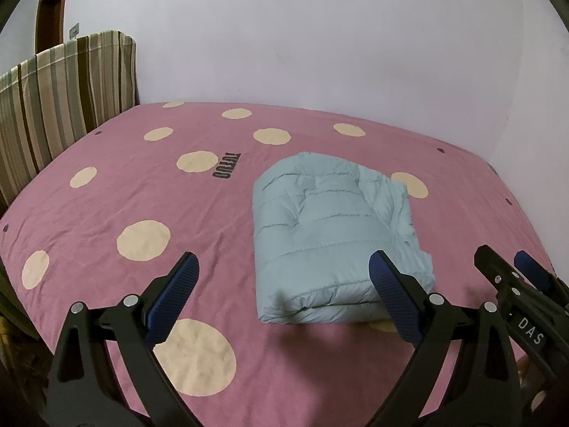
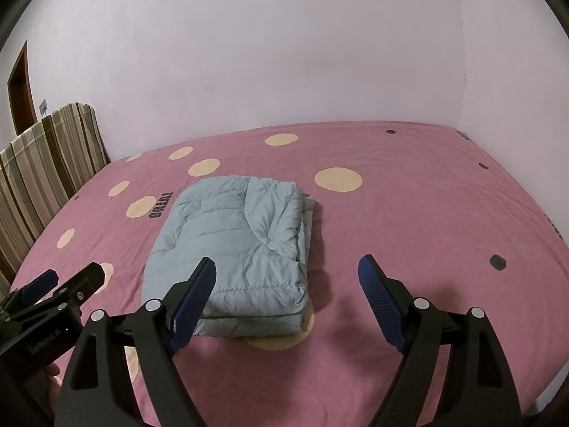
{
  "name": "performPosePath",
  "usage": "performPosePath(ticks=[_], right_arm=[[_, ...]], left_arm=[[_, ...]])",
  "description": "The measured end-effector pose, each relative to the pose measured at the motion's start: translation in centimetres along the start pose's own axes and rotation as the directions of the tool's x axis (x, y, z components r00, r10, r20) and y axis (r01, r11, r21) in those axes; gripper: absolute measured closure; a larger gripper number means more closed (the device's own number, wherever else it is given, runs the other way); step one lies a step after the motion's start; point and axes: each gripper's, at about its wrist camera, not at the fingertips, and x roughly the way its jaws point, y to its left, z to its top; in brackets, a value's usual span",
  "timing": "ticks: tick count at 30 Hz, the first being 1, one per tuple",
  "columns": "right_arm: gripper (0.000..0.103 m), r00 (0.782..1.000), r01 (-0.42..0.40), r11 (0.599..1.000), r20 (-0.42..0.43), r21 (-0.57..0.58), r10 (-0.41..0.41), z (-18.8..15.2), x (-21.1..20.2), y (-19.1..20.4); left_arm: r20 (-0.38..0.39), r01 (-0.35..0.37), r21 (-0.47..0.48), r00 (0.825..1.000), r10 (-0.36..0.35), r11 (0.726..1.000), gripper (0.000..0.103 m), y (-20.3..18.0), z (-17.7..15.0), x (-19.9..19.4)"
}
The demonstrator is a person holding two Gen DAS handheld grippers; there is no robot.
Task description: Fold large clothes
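A light blue quilted puffer jacket (image 1: 330, 235) lies folded into a compact rectangle on the pink bed; it also shows in the right wrist view (image 2: 234, 256). My left gripper (image 1: 284, 267) is open and empty, held above the bed just in front of the jacket's near edge. My right gripper (image 2: 287, 270) is open and empty, also in front of the jacket and a little to its right. In the left wrist view the right gripper (image 1: 505, 267) appears at the right edge. In the right wrist view the left gripper (image 2: 71, 277) appears at the left edge.
The bed has a pink sheet with cream dots (image 1: 142, 192) and dark lettering (image 1: 227, 165). A striped headboard cushion (image 1: 60, 99) stands at the left. A plain white wall (image 2: 284, 53) runs behind the bed. A brown door frame (image 2: 21, 82) is at the far left.
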Motion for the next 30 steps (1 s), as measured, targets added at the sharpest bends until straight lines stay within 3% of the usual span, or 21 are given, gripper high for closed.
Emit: performPosePath(ticks=[30], right_arm=[[0.022, 1.0, 0.012, 1.0, 0.006, -0.007, -0.012, 0.03, 0.2, 0.43]], left_arm=[[-0.004, 0.01, 0.005, 1.0, -0.01, 1.0, 0.007, 0.14, 0.02, -0.16]])
